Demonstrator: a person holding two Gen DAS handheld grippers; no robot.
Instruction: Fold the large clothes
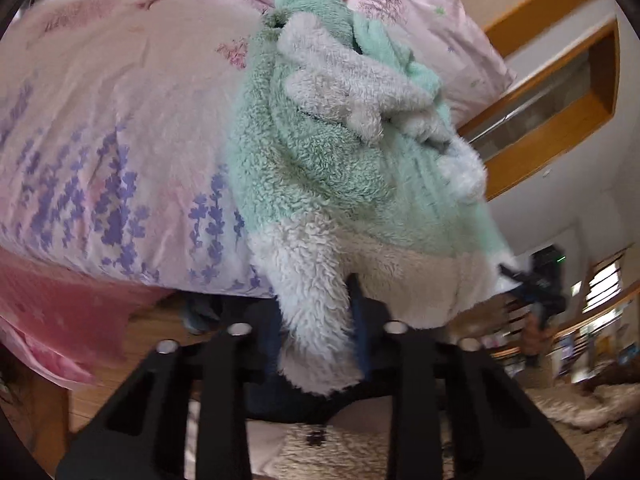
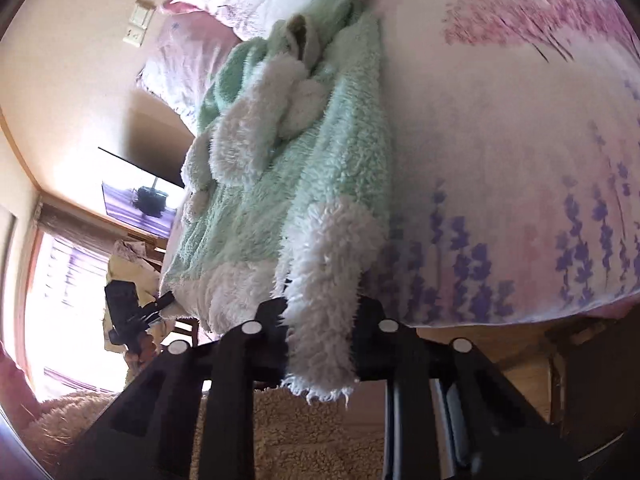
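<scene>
A fluffy mint-green and white fleece garment point(image 1: 320, 184) lies bunched on the bed, its white hem hanging over the near edge. My left gripper point(image 1: 320, 316) is shut on one white hem corner. My right gripper point(image 2: 320, 320) is shut on the other white hem corner point(image 2: 324, 320). The garment also shows in the right wrist view point(image 2: 288, 184), stretched up the bed with white sleeves piled on top. Each gripper shows in the other's view, my right one point(image 1: 536, 280) at the hem's right end, my left one point(image 2: 136, 312) at its left end.
The bed point(image 1: 100, 140) has a pink cover with purple flower print point(image 2: 520, 160) and pillows point(image 1: 420, 20) at the far end. A shaggy beige rug point(image 2: 312, 432) lies on the wooden floor point(image 1: 132, 340) below. A wooden-framed window point(image 1: 560, 92) and a bright window point(image 2: 60, 280) are at the sides.
</scene>
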